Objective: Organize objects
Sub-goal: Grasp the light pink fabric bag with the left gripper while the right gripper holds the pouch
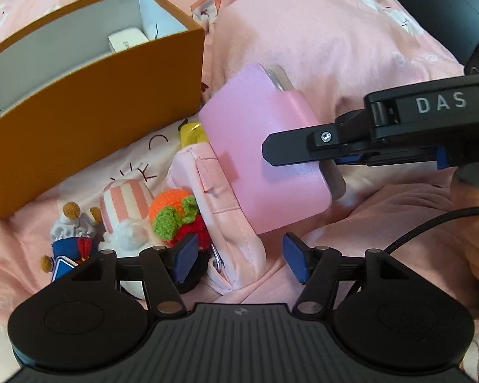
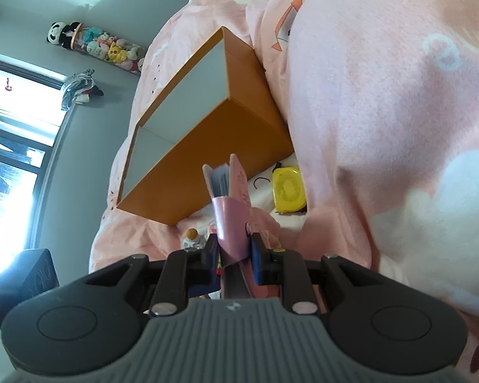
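The right tool point(image 2: 232, 255) pinches the pink notebook point(image 1: 258, 156) only at its right end, so the notebook may swing or slip out on the way to the orange box point(image 1: 89, 95) at the far left of the bed point(image 1: 351, 48). The left tool point(image 1: 239, 257), wide and empty, points steeply down over the pink pouch point(image 1: 220, 210).

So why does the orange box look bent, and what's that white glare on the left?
Left wrist view: the fisheye lens bows the orange box; edges blur. Right wrist view: daylight overexposes the window, while the pink notebook stays evenly lit.
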{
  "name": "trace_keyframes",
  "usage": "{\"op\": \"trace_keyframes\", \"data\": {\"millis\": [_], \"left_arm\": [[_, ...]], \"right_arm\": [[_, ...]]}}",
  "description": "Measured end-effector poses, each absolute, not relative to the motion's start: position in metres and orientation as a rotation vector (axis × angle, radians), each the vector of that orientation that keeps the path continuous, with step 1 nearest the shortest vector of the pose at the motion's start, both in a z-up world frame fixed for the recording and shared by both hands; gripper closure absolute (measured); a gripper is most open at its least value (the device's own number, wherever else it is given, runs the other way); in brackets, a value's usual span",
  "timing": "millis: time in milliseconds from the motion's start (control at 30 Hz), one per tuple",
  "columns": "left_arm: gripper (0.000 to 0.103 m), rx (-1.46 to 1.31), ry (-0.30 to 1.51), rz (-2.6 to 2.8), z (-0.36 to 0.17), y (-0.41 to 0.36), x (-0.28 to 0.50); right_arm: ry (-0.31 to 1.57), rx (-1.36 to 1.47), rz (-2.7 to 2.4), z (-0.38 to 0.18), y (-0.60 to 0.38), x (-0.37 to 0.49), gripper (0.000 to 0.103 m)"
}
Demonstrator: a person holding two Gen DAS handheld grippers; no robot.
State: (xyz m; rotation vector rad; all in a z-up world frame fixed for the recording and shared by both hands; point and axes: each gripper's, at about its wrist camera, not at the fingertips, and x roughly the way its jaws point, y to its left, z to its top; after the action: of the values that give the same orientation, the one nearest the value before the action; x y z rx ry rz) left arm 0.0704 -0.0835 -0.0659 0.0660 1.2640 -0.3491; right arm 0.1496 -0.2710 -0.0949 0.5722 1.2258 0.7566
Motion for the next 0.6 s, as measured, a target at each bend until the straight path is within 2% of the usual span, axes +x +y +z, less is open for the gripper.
{"op": "trace_keyframes", "data": {"millis": [100,133,167,233,367,600], "left_arm": [[0.03,0.041,1.306,-0.34,-0.078,-0.081,0.076],[0.04,0.028,1.32,-0.335,-0.082,-0.08,0.077],[0.059,0.014,1.325,-0.348,-0.084,-0.079,0.076],[0.065,-0.015,1.31,-0.351,-0.082,-0.074,0.075],[0.072,-0.073,1.269,-0.35,-0.075,-0.06,0.071],[0.074,-0.29,1.107,-0.406,-0.047,-0.027,0.065]], "right_arm": [[1.226,0.565,0.761,-0.094,-0.269,0.148,0.081],[1.224,0.56,0.759,-0.094,-0.269,0.148,0.081],[1.221,0.55,0.753,-0.093,-0.268,0.148,0.082],[1.216,0.534,0.741,-0.093,-0.268,0.148,0.082],[1.198,0.518,0.728,-0.087,-0.27,0.148,0.083],[1.117,0.399,0.66,-0.072,-0.27,0.145,0.082]]}}
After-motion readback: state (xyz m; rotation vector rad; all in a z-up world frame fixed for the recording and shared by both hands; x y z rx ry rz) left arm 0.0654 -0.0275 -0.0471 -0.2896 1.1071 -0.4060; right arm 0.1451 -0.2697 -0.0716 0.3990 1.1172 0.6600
